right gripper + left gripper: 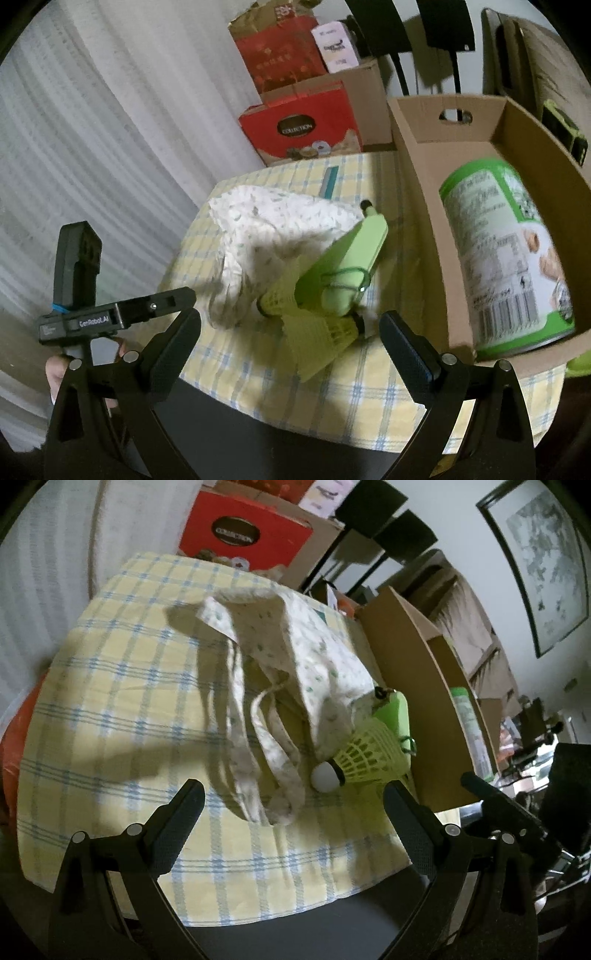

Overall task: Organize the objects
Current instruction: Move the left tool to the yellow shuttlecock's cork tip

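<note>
Both of your claws hang empty over the near edge of the worktop (110, 686): the left claw (293, 794) has its fingers spread wide, and so does the right claw (290, 325), with nothing between either pair. The cardboard box (417, 155) sits at 3 o'clock on the checked cloth, and the green can (506, 254) already lies inside it on its side, so I judge the box to be the collecting place. The loose things are still outside it: the spotted fabric pouch (295, 646) is slumped in the middle at about 12 o'clock from your left claw, the flat green case (354, 254) leans against it just beside the box wall, and the yellow shuttlecocks lie at its foot (two show in the right view, one with a white cork in the left). The nearest shuttlecock (321, 332) lies just ahead of your right claw, at 12 o'clock, probably the easiest first pick. The shuttlecock with the white cork (354, 764) touches the pouch, so lifting it may drag the cloth.
</note>
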### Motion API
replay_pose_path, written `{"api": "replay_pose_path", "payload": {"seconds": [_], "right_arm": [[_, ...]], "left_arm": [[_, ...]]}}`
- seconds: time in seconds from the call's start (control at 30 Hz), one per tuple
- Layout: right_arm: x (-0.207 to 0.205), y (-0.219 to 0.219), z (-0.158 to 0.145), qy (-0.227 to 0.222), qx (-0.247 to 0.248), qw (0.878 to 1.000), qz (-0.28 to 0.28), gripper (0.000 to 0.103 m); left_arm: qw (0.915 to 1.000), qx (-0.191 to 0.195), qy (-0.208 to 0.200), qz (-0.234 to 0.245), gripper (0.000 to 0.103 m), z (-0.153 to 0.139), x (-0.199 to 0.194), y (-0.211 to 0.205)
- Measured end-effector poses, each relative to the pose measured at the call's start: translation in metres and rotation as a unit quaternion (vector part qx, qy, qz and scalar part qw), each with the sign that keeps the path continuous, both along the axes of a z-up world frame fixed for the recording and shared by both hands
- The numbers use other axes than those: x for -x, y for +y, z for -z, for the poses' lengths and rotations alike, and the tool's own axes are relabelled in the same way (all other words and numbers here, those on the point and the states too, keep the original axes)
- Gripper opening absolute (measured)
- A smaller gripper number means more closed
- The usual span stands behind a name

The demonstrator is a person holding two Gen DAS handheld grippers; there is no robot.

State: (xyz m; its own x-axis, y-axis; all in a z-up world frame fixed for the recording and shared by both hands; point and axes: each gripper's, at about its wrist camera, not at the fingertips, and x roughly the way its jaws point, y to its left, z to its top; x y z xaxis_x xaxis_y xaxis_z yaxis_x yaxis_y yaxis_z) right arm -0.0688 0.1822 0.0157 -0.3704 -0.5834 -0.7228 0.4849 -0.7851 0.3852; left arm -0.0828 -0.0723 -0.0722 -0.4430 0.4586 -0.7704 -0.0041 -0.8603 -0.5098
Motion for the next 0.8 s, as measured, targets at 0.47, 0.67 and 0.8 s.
{"api": "replay_pose_path", "payload": {"seconds": [0.47,0.67,0.8], "right_arm": [[-0.005,-0.003,0.029,-0.053,0.001,0.999,0.007,0.095],[-0.010,0.002,0.033,-0.061,0.001,0.998,0.005,0.095],[-0.012,0.006,0.031,-0.055,-0.004,0.998,0.007,0.095]], "left_arm": [[0.9999,0.004,0.001,0.014,0.094,0.005,0.005,0.020],[0.9977,0.049,0.013,0.045,0.083,0.008,0.011,0.034],[0.9926,0.082,0.028,0.085,0.074,0.010,0.014,0.049]]}}
